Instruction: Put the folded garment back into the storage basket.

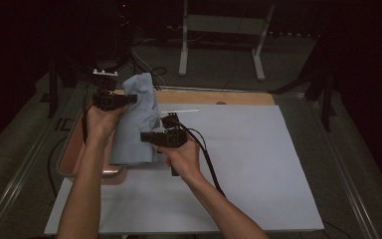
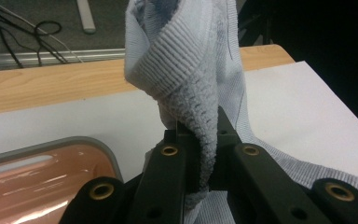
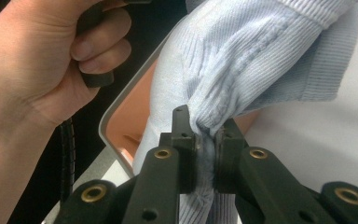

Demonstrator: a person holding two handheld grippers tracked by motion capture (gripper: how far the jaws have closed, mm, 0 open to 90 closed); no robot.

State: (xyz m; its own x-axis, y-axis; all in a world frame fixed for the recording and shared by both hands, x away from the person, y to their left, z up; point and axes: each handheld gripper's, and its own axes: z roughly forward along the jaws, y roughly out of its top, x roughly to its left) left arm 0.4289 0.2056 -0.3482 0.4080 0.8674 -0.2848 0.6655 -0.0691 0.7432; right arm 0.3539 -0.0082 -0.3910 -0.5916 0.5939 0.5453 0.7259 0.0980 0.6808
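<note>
- We count one pale blue ribbed knit garment, pinched in two places.
- We count two black two-jaw grippers: the left gripper and the right gripper.
- We count two hands, the left hand and the right hand.
- We count one shallow pink tray with a grey rim.
- We count one white sheet spread over one wooden table top.
- We count one white metal frame on the floor behind.

Pale blue ribbed garment; pink tray; white mat.
</note>
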